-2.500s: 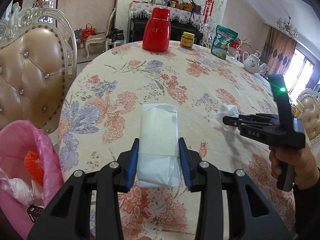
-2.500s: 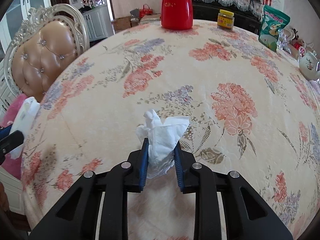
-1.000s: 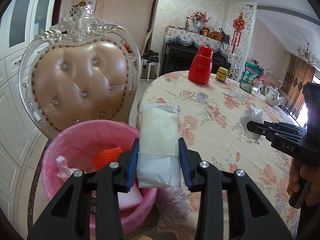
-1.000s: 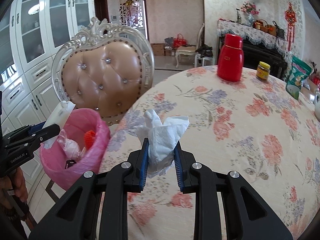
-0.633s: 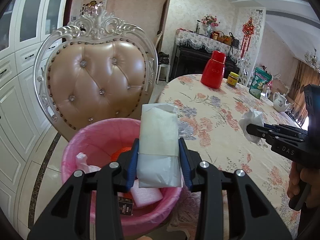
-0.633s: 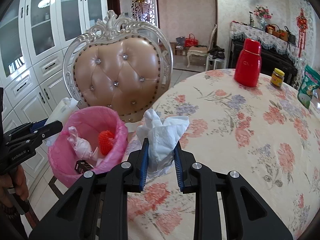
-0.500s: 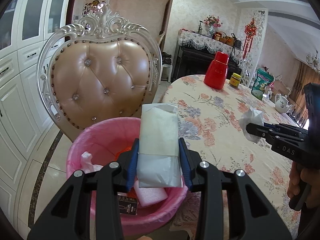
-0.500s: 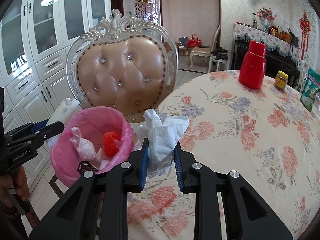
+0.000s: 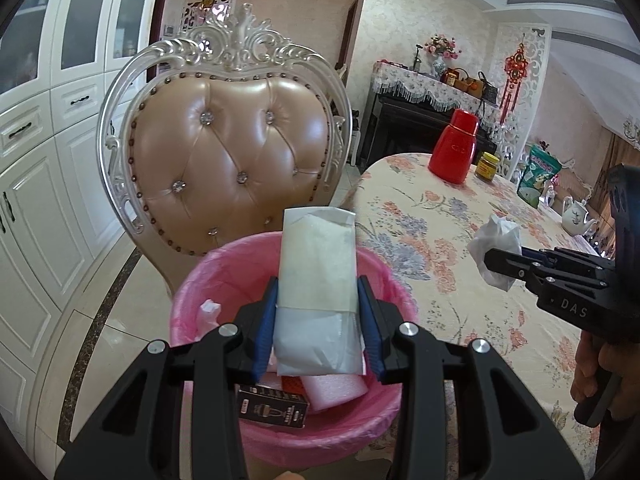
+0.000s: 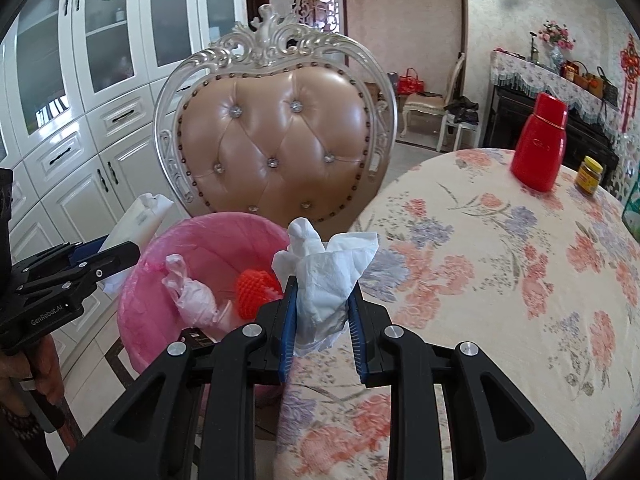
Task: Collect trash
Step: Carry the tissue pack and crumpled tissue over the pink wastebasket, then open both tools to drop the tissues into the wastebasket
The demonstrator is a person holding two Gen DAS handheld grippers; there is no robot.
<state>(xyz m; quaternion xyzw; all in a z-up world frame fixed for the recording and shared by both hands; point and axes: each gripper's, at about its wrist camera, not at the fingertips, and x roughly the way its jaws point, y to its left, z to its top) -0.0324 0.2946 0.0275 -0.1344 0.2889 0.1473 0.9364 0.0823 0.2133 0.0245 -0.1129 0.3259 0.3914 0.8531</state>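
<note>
Two handheld grippers carry trash beside a round dining table. Farthest left stand white cabinets [image 10: 80,152], then a tufted tan chair with a carved silver frame [image 9: 232,152]. In front of the chair stands a bin lined with a pink bag [image 9: 224,264], close against the left edge of the table. Inside it lie a crumpled pale plastic bag [image 10: 192,292], an orange mesh piece [image 10: 254,290], a small black box [image 9: 272,406] and a pink foam block [image 9: 334,390].

Over the bin's opening, the left gripper [image 9: 318,312] has its blue pads clamped on a flat white plastic-wrapped packet [image 9: 316,276], which stands upright between them. To the right, over the left edge of the table, the right gripper [image 10: 322,312] is closed tight on a crumpled white tissue [image 10: 326,268]; in the left wrist view a hand [image 9: 604,368] grips its handle.

The floral tablecloth [image 10: 500,264] covers the table. Near its far edge stand a red flask [image 10: 540,148] and a yellow-lidded jar [image 10: 588,174], with a green snack bag [image 9: 538,176] and a white teapot [image 9: 576,216] further right.
</note>
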